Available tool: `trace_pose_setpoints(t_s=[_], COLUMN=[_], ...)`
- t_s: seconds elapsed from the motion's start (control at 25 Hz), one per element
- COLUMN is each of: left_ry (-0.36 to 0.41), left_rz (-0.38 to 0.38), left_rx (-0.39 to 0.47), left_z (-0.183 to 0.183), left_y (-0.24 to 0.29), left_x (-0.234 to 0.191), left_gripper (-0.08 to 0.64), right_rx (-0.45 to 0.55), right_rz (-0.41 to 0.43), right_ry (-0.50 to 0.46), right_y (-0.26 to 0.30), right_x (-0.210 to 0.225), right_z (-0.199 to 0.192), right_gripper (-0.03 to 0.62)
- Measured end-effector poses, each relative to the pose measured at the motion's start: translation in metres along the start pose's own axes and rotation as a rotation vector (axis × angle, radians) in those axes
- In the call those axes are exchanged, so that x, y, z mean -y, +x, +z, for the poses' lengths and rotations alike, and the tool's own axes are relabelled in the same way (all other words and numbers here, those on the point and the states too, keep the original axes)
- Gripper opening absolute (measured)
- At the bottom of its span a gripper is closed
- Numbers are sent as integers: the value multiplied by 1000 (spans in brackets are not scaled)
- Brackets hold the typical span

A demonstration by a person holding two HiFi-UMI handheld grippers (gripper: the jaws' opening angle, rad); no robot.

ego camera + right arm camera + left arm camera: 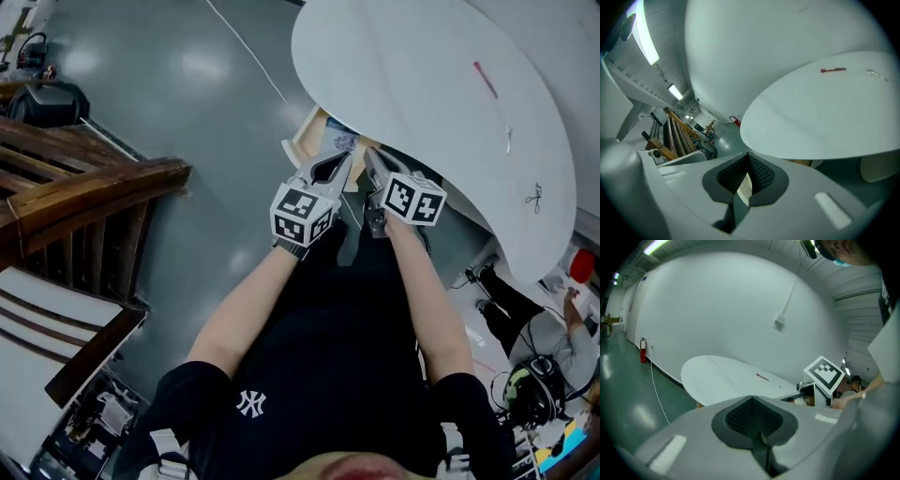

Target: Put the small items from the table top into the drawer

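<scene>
A white round table [422, 84] fills the upper right of the head view. On it lie a red pen [486, 80], a small metal piece [509, 139] and scissors [536, 198]. Under its near edge a wooden drawer [314, 136] stands open with some things inside. My left gripper [333, 169] and right gripper [373, 164] hang side by side just short of the drawer, both shut and holding nothing. The left gripper view shows the table [717, 376], the pen [762, 377] and the right gripper's marker cube [825, 372]. The right gripper view shows the pen [833, 70] far across the table [820, 117].
A wooden stair-like frame [84, 197] stands at the left on the grey floor. A white cable [248, 56] runs across the floor. Another person [525, 319] sits low at the right, beside the table. A fire extinguisher [643, 350] stands by the far wall.
</scene>
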State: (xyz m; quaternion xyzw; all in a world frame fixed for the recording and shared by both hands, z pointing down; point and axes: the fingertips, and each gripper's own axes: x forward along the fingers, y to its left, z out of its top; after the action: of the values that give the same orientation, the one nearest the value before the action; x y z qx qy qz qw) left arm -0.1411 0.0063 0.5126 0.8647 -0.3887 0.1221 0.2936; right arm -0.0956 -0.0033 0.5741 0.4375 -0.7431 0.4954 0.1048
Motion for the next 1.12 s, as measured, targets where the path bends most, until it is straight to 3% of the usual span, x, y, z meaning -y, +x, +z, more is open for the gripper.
trace_pose_setpoints(t_s=[0.8,1.12], left_ry=[138,184], left_rz=[-120,-183], left_rx=[120,149], left_z=[115,144], left_y=[12,32], left_x=[73,119], left_gripper=[0,0], right_rx=[282,392], right_rz=[21,-28], right_ry=[-239,-329], right_y=[-101,-153], right_x=[-48,-46], right_z=[111,146], right_gripper=[21,21])
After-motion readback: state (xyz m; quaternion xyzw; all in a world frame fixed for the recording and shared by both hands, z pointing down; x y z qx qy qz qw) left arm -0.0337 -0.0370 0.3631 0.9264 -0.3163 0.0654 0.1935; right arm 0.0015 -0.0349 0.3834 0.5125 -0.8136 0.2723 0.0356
